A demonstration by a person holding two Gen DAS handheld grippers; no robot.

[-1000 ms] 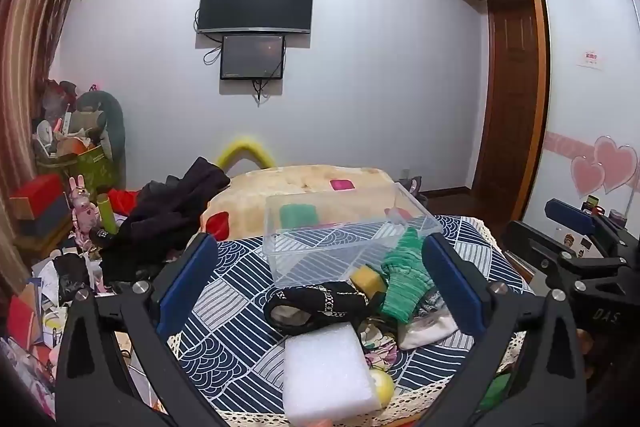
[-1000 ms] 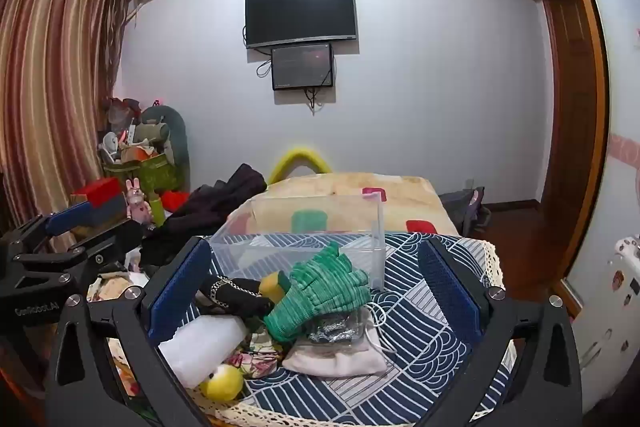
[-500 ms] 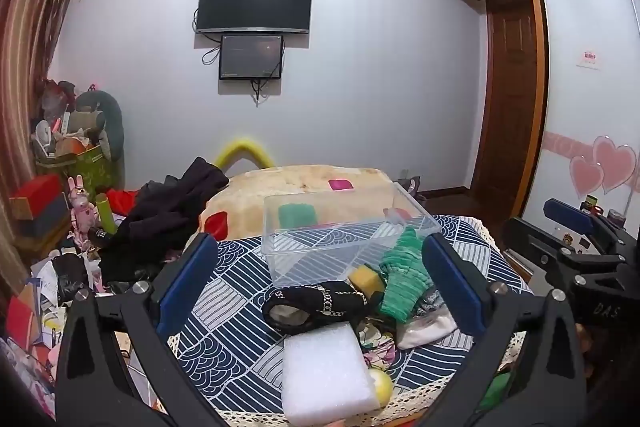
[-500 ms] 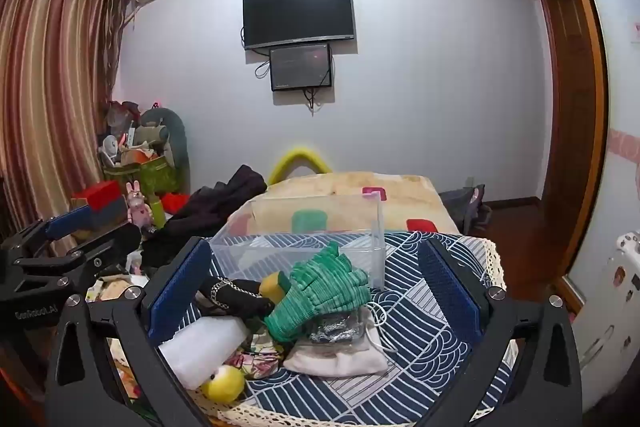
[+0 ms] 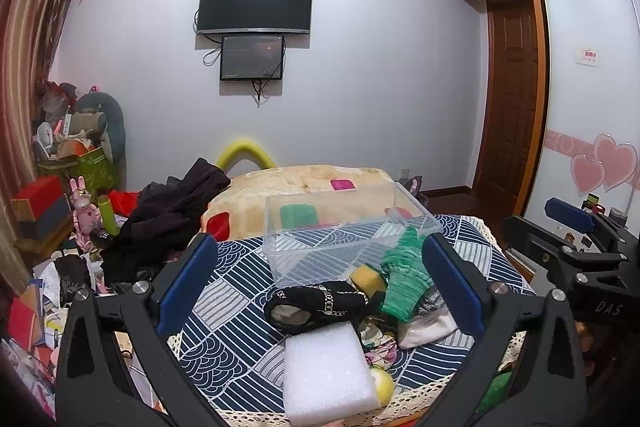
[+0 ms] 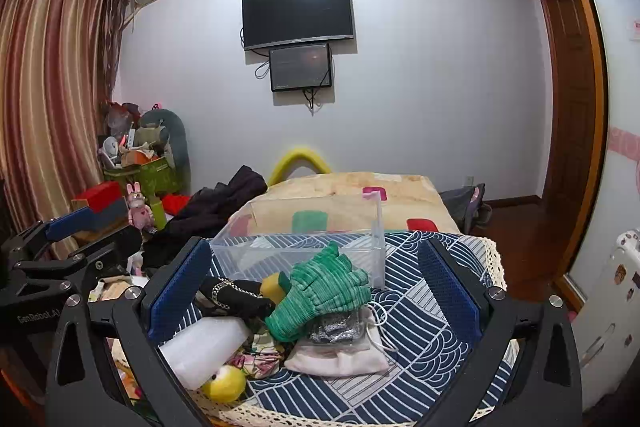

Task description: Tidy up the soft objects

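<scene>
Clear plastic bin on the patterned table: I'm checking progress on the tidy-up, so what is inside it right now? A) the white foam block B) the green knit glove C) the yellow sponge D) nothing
D: the clear plastic bin shows only the tablecloth pattern through its walls, while the green knit glove, white foam block and yellow sponge all lie on the table in front of it.

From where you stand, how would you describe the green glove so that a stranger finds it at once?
Find the clear plastic box on the blue patterned cloth. Just in front of it lies a pile of soft things; the green glove rests on top, over a white pouch. It is the only knitted, bright green thing there.
</scene>
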